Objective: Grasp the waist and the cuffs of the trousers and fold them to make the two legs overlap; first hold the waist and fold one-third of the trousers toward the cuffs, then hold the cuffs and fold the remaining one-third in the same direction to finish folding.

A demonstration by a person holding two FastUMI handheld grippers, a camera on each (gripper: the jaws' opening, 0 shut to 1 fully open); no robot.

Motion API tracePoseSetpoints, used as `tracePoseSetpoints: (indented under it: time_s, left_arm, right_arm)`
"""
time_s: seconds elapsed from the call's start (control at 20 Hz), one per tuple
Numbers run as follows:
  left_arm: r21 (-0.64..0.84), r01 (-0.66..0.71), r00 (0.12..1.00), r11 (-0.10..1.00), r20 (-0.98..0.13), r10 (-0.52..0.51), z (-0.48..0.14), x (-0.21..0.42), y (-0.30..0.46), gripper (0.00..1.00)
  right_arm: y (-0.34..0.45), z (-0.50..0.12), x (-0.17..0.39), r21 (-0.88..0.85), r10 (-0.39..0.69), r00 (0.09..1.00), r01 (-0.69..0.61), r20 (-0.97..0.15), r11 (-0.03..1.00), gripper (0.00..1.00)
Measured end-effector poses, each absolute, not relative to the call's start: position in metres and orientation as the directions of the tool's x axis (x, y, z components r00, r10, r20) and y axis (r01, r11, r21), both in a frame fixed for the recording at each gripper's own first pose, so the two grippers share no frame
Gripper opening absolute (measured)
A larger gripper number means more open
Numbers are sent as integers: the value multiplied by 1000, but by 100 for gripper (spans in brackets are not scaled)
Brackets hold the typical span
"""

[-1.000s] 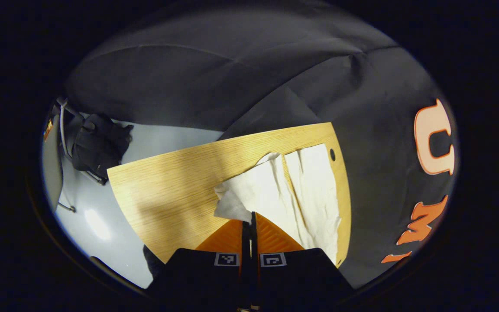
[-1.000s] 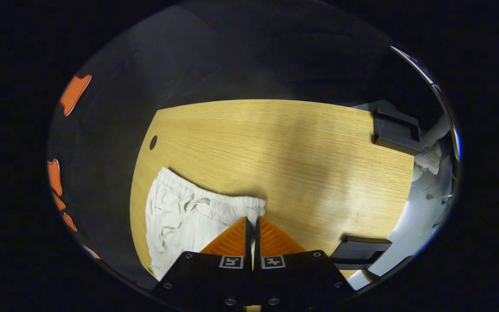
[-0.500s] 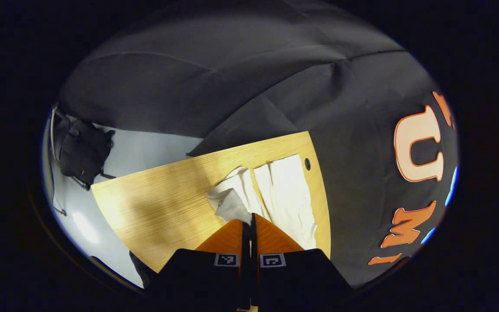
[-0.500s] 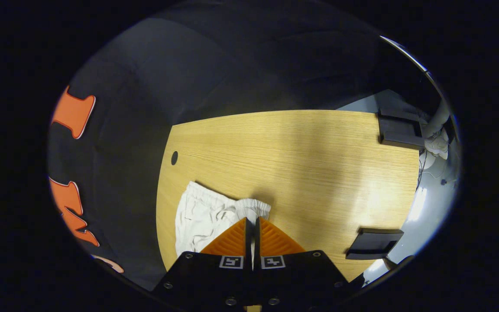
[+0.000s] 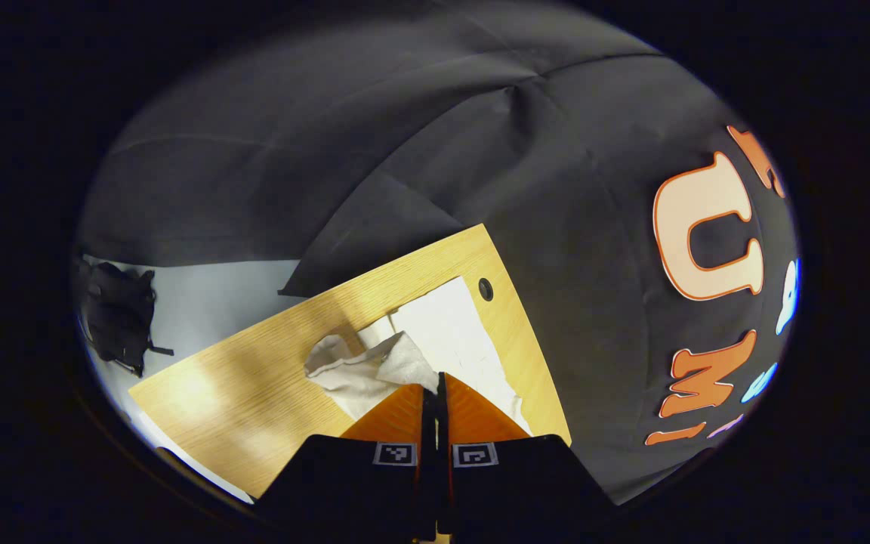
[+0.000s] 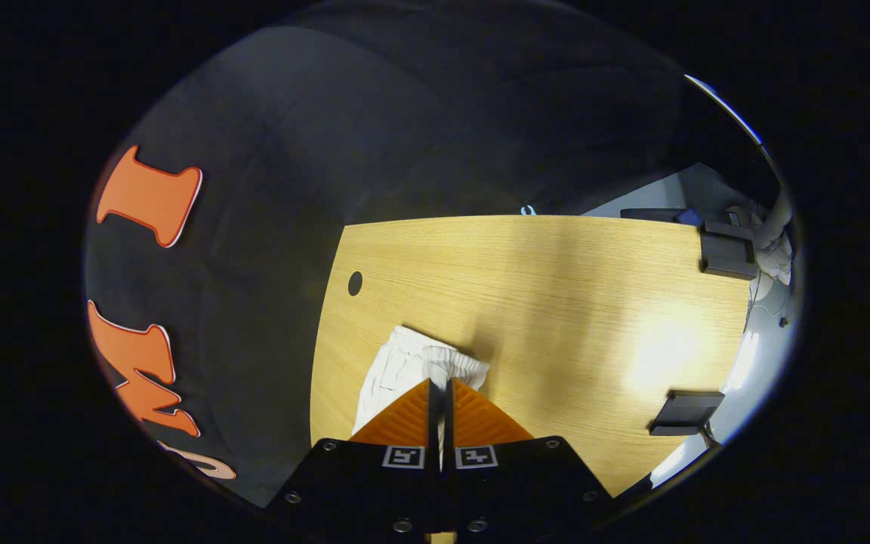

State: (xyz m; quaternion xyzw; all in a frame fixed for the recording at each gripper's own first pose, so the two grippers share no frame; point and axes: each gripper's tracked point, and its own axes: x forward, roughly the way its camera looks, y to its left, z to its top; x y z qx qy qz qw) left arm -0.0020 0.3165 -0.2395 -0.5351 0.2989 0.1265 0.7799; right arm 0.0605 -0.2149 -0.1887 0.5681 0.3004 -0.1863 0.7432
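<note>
On the table (image 6: 556,302), I hold light, limp trousers (image 5: 442,340): left gripper (image 5: 430,393) pinches a cuff, right gripper (image 6: 440,385) pinches the waistband (image 6: 450,363); corners grip best.

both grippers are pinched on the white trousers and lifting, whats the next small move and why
Probably carry both grips sideways across the table and lay the lifted leg onto the flat one. The left gripper has its jaws closed on a bunched cuff, the right gripper on the elastic waist. One leg of the trousers lies flat, so the legs don't overlap yet.
</note>
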Motion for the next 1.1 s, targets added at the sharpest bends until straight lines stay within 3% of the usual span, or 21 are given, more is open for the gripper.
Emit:
tracePoseSetpoints:
  time_s: [0.55, 1.1]
  left_arm:
    - [-709, -485, 747, 511, -640, -179, -252, 114, 316, 3]
    - [-597, -510, 669, 619, -727, -150, -303, 208, 311, 4]
  right_arm:
    - [-210, -151, 122, 712, 45, 757, 590, -651, 381, 1]
    - [-192, -182, 238, 661, 102, 698, 605, -708, 444, 1]
